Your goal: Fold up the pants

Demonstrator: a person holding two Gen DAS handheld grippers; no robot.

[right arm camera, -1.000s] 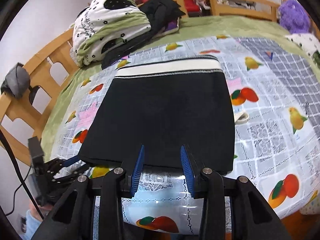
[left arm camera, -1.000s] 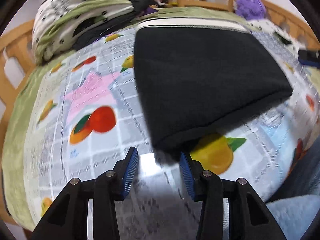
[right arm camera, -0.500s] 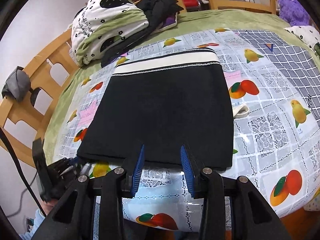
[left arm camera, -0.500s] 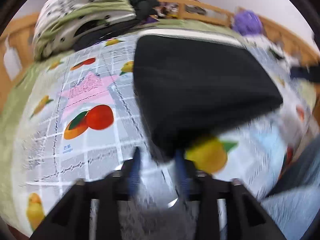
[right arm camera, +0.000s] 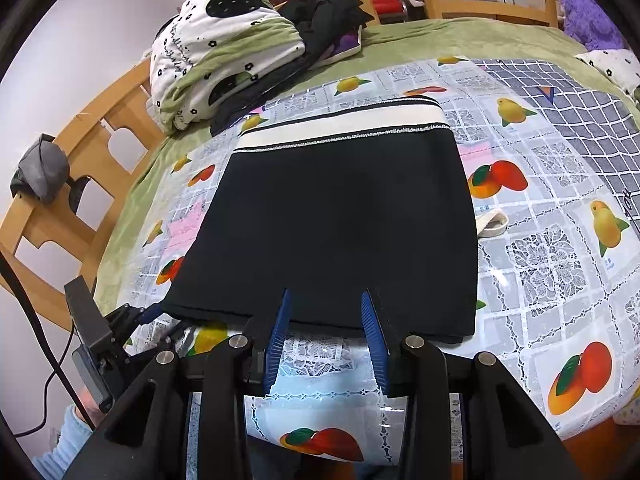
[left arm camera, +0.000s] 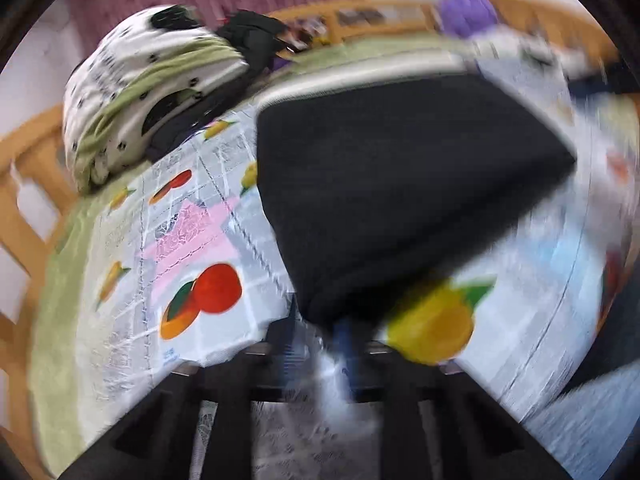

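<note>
Black pants (right arm camera: 340, 224) with a white waistband (right arm camera: 340, 130) lie folded flat on the fruit-print tablecloth (right arm camera: 540, 264). My right gripper (right arm camera: 326, 334) is open, its blue pads at the near folded edge, with nothing between them. In the blurred left wrist view the pants (left arm camera: 392, 184) fill the middle, and my left gripper (left arm camera: 320, 344) has its jaws drawn close together at the near left corner of the fabric. That gripper also shows in the right wrist view (right arm camera: 148, 314), touching that corner.
A pile of white and green bedding (right arm camera: 224, 48) and dark clothes (right arm camera: 324, 8) sits at the far left of the bed. A wooden rail (right arm camera: 80, 152) runs around the bed. A small cream loop (right arm camera: 492, 222) lies right of the pants.
My left gripper has moved forward onto the near left corner of the pants and its jaws have narrowed. The right gripper has stayed open and pulled back a little.
</note>
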